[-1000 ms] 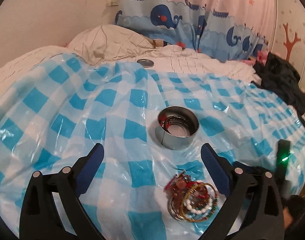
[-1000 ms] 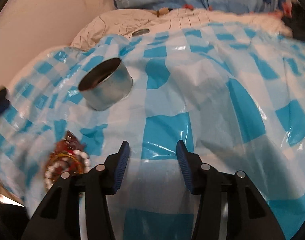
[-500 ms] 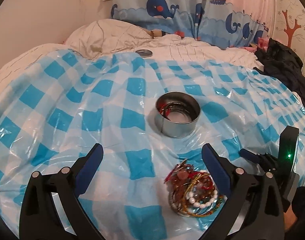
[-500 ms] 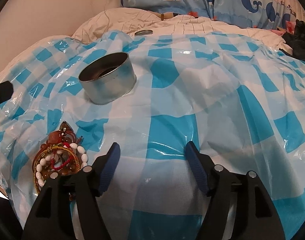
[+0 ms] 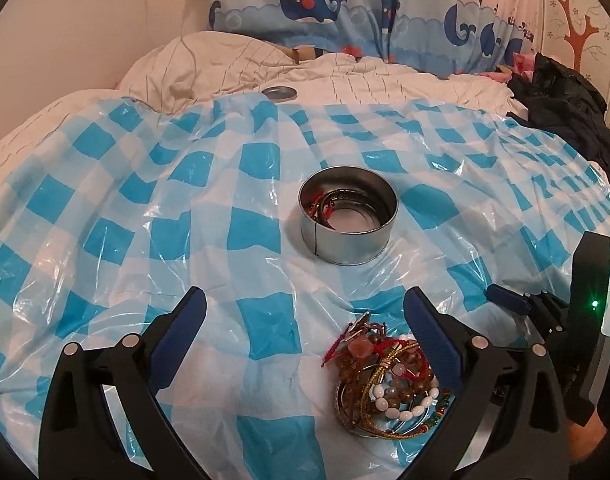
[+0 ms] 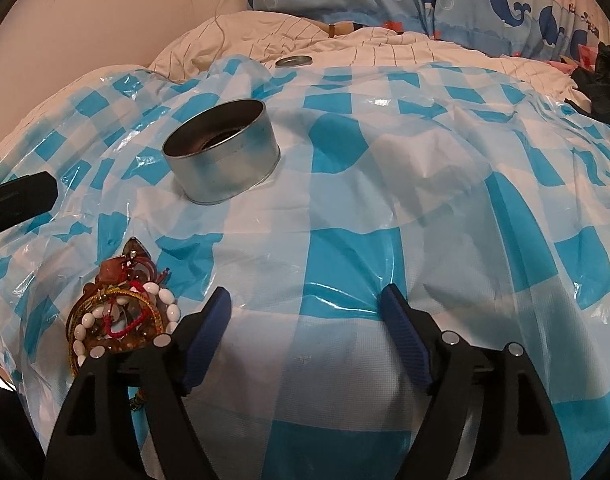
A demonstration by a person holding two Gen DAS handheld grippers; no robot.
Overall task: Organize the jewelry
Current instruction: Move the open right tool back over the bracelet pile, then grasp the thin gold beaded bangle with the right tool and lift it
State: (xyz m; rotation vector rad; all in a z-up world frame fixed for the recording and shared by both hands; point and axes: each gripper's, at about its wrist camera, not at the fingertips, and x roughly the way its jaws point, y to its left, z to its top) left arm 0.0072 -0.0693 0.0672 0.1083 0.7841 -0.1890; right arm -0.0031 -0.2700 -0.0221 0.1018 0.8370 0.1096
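A round metal tin [image 5: 348, 220] stands open on the blue-and-white checked plastic sheet [image 5: 145, 240], with a few bracelets inside. It also shows in the right wrist view [image 6: 224, 156]. A pile of beaded bracelets [image 5: 389, 380] lies in front of it, just inside my left gripper's right finger. The pile also shows in the right wrist view [image 6: 121, 320], left of my right gripper. My left gripper [image 5: 303, 332] is open wide and empty above the sheet. My right gripper [image 6: 305, 320] is open and empty, and shows at the right edge of the left wrist view [image 5: 545, 312].
The tin's metal lid [image 5: 279, 92] lies far back on the white quilt [image 5: 345, 76]. Dark clothing [image 5: 565, 112] is heaped at the right. A whale-print curtain [image 5: 345, 4] hangs behind the bed.
My right gripper has opened wider and pulled back from the sheet. My left gripper has drawn back slightly, so the tin and pile sit farther ahead.
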